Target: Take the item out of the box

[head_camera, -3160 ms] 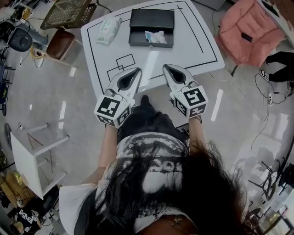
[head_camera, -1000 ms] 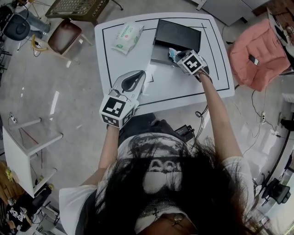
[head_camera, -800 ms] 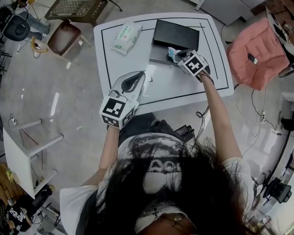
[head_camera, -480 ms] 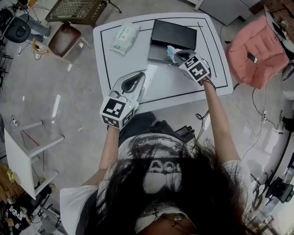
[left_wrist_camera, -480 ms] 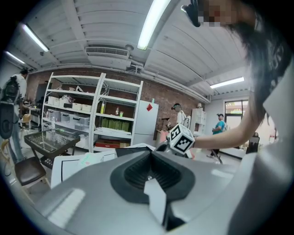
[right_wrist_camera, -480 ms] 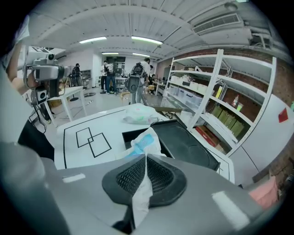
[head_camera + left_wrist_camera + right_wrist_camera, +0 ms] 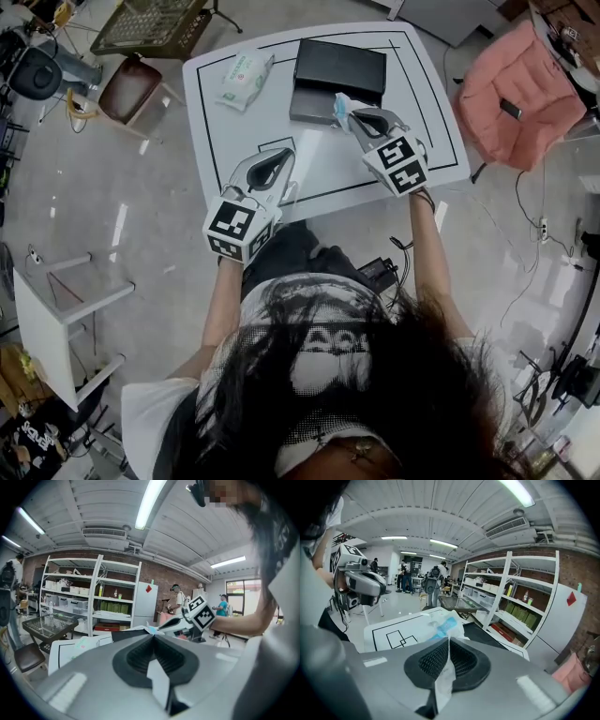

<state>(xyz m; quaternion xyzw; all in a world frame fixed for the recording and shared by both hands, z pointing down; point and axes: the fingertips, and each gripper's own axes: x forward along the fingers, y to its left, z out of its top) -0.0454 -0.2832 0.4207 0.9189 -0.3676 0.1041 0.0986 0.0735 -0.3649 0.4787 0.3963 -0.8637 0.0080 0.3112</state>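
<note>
Plastic film is all your right gripper (image 7: 349, 111) has: the jaws are clamped on the top edge of that white-and-blue packet (image 7: 339, 103), and the rest hangs loose below them. It's dangling at the front right corner of the black box (image 7: 337, 70), which sits at 12 o'clock on the table (image 7: 234, 150). From the right gripper view the packet (image 7: 443, 627) looks to be over the white tabletop already, with the box off at 3 o'clock.

My advice: don't loosen the pinch, carry it toward 6 o'clock high enough that the loose end doesn't drag on the box rim, then set it down on bare table before you let go. Thin film like that can slip out if you swing it fast.

Your left gripper (image 7: 281, 152) is clenched on nothing, parked at the 6 o'clock edge of the table, a bit close to the drop zone, so aim right of it. The wet wipes pack (image 7: 244, 79) at 10 o'clock is well clear, and so is the pink chair (image 7: 511, 89) out at 2 o'clock.
</note>
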